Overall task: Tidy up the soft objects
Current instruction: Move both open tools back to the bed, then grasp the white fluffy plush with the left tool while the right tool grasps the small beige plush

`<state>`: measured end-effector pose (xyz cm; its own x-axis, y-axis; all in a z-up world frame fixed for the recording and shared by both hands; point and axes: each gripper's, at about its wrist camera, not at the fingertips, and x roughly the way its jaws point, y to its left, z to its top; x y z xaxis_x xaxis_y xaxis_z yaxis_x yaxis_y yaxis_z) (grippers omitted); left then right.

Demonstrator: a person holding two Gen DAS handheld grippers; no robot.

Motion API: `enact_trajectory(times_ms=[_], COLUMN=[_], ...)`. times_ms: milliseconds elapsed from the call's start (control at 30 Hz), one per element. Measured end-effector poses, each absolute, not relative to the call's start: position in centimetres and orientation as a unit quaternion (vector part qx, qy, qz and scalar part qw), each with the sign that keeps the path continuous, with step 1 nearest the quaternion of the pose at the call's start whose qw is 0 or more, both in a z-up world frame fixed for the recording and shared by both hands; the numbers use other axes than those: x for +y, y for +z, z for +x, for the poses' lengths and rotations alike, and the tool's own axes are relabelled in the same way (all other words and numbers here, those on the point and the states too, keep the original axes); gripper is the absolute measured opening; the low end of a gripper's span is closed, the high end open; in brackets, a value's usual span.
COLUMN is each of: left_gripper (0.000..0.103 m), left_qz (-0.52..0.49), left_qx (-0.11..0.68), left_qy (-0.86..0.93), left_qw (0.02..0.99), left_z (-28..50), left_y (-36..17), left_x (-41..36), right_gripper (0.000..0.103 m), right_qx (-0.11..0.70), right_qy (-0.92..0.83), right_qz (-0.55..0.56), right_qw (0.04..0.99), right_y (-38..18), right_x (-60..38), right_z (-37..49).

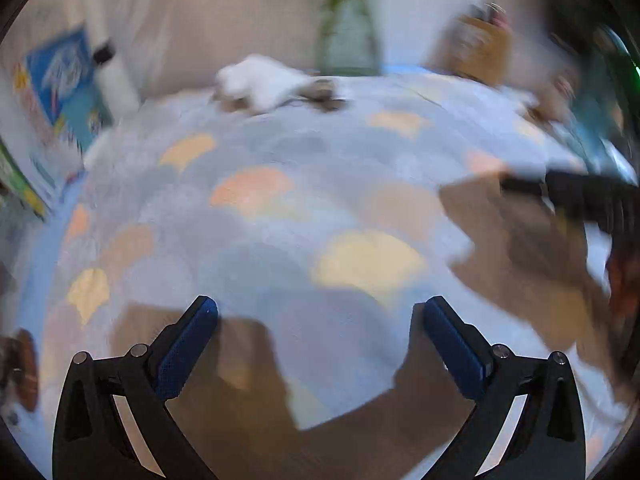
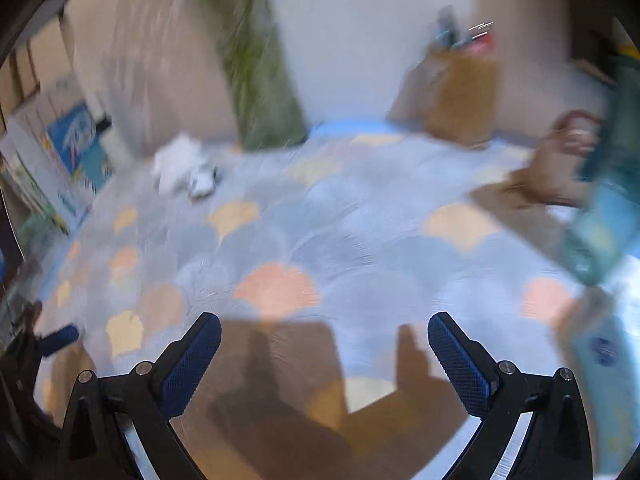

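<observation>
A white soft object (image 1: 260, 78) lies at the far side of a round pastel rug (image 1: 280, 208), with a small grey soft thing (image 1: 322, 90) beside it. Both frames are motion-blurred. The white pile also shows in the right wrist view (image 2: 176, 164), with a grey-white piece (image 2: 204, 182) next to it, on the rug (image 2: 340, 232). My left gripper (image 1: 320, 312) is open and empty, over the rug's near side. My right gripper (image 2: 324, 330) is open and empty, also over the near side. The right gripper's finger (image 1: 568, 194) shows at the right of the left wrist view.
A brown paper bag (image 2: 460, 96) stands at the back right by the wall. A plant in a glass vase (image 1: 348, 32) stands behind the rug. Boxes with a blue picture (image 1: 64, 80) lean at the left. A blue-green object (image 2: 608, 200) is at the right edge.
</observation>
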<state>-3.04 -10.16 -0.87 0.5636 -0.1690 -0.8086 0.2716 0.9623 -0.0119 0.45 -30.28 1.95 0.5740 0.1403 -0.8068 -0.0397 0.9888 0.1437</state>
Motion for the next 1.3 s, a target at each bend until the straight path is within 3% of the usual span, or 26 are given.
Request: enact_trajectory(times_ms=[167, 567, 1033, 1300], left_gripper=[0.103, 0.103, 0.103, 0.102], left_qz=[0.048, -0.018, -0.052, -0.209], left_qx=[0.449, 0.451, 0.442, 0.385], left_qy=[-0.106, -0.003, 0.040, -0.088], left_qw=[0.886, 0.892, 0.895, 0.895], left_z=[3.3, 18.9, 23.2, 22.4], left_y=[-1.2, -1.7, -1.1, -0.5], left_x=[-8.4, -6.6, -7.5, -4.4], right_gripper=[0.103, 0.103, 0.100, 0.099], right_qx=[0.463, 0.459, 0.446, 0.445], right_qy=[0.067, 0.111, 0.113, 0.112], right_qz=[-0.036, -0.052, -0.047, -0.044], right_qw=[0.883, 0.880, 0.886, 0.887], right_y=[0.6, 0.4, 0.6, 1.0], right_x=[-26.2, -23.2, -20.0, -20.9], right_z=[2.6, 11.5, 18.1, 17.5])
